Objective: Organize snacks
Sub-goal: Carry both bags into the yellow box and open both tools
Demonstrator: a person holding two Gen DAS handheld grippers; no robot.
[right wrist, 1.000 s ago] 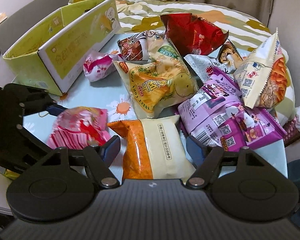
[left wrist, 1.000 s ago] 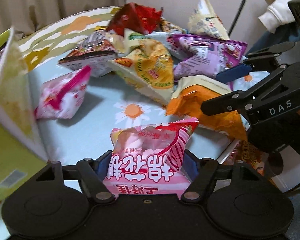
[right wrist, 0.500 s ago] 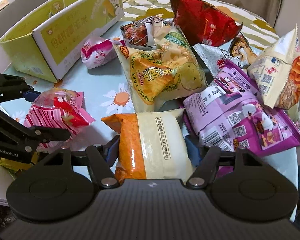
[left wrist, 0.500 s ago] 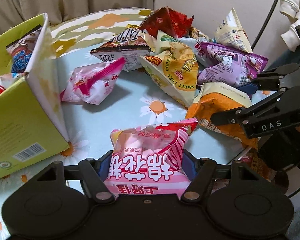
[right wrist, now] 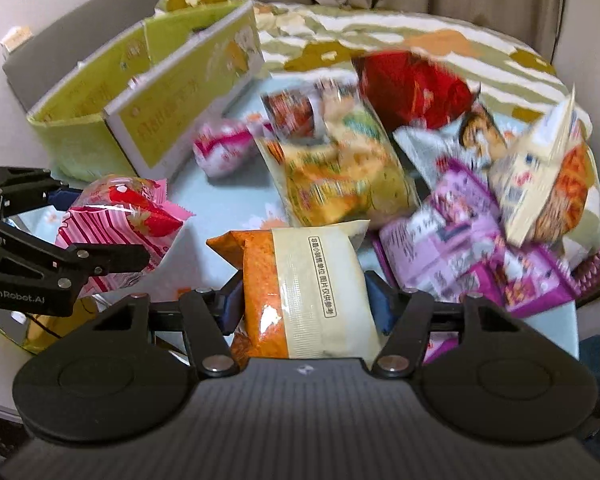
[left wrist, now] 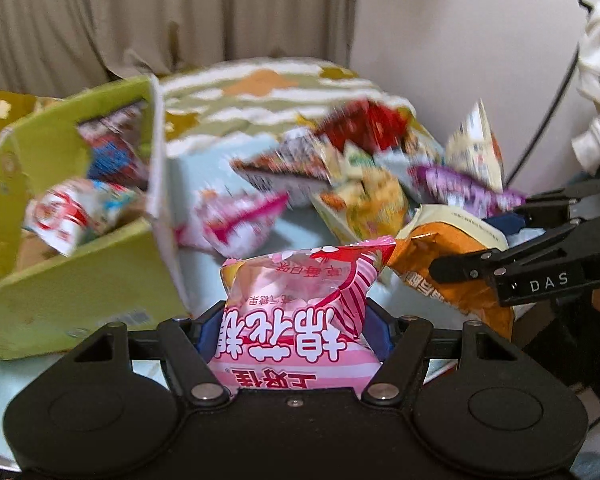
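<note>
Left tool: your left tool (left wrist: 296,328) sits at the bottom centre of its own view, its blue pads closed against both sides of the pink marshmallow bag (left wrist: 300,300). From the right wrist it shows at the left edge (right wrist: 76,236), the same bag (right wrist: 116,228) clamped and lifted clear of the bench.

Right tool: your right tool (right wrist: 304,304) has its pads pressed in on the orange-and-cream bag (right wrist: 300,292), bottom centre of that view. In the left wrist view it enters from the right edge (left wrist: 500,248), with the orange bag (left wrist: 452,272) just beside the pink one.

Box: green cardboard box (left wrist: 72,280) fills the left of the left wrist view, open at the top, with several packets already inside (left wrist: 76,208). In the right wrist view it lies upper left (right wrist: 148,120).

Loose snacks: heap across the middle and right of the right wrist view, blurred by motion. You can make out a yellow corn bag (right wrist: 340,176), a red bag (right wrist: 412,88), a purple bag (right wrist: 472,256), a cream-and-orange bag (right wrist: 548,184) and a small pink packet (right wrist: 224,148) near the box.

Bench: pale blue cloth with daisy print (right wrist: 228,204), bare between the box and the heap.
</note>
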